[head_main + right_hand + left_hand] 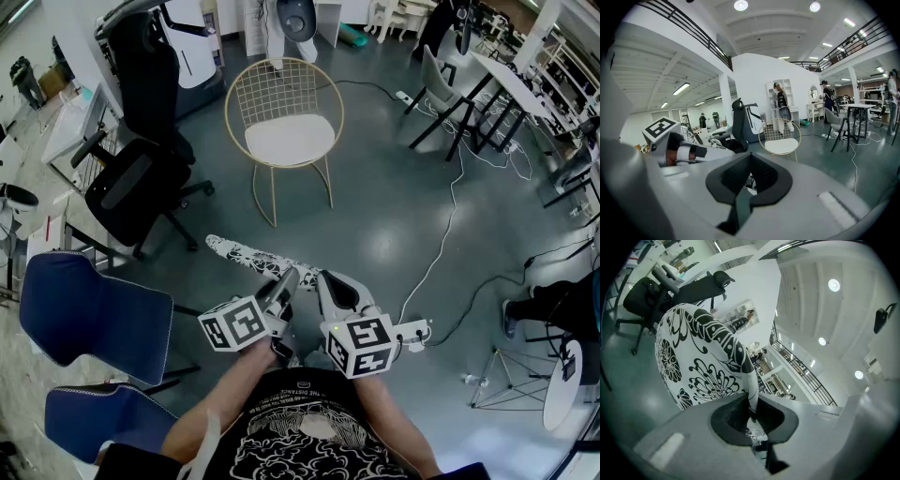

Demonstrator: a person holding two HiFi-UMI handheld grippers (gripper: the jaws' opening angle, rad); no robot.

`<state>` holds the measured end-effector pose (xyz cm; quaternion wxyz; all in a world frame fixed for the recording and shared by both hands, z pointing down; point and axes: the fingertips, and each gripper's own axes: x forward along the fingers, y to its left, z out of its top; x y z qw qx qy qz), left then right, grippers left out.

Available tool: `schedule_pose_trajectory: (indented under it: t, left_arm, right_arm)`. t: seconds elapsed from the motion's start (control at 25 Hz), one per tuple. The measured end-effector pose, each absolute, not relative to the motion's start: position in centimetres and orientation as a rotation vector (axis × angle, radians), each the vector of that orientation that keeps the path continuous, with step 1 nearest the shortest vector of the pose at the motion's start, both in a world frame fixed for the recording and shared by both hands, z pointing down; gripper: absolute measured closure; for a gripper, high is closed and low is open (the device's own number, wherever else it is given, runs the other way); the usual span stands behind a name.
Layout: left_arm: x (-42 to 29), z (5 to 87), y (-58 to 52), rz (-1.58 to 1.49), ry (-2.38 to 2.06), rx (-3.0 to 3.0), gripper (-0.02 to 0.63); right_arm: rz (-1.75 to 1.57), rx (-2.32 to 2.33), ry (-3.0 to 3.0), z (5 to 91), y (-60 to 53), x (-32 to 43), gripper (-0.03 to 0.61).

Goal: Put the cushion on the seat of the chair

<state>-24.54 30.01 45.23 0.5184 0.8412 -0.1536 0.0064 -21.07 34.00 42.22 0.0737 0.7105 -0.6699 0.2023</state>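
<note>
The cushion (246,253), white with black flower print, hangs edge-on over the grey floor in front of me. My left gripper (289,277) is shut on its near edge. In the left gripper view the cushion (701,357) bulges out beyond the closed jaws (751,401). My right gripper (324,278) sits close beside the left one, jaws shut (750,157). A scrap of patterned cloth shows in the hollow behind its tips, and I cannot tell whether it is gripped. The gold wire chair (234,112) with a white seat pad (289,139) stands some way ahead, also in the right gripper view (779,140).
A black office chair (136,187) stands left of the gold chair, and two blue chairs (89,314) are at my near left. A white cable (450,225) runs across the floor on the right. Desks and a grey chair (441,80) fill the far right. People stand in the distance (780,101).
</note>
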Motion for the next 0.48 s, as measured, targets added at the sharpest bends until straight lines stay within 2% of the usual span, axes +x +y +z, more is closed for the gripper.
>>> schedule_pose_trajectory:
  t: [0.48]
  left_arm:
    - [-24.3,45.4,28.9,0.005,-0.365,2.005,0.606]
  right_arm:
    - [0.634,2.140,-1.999,42.4,32.8,-20.4,0.580]
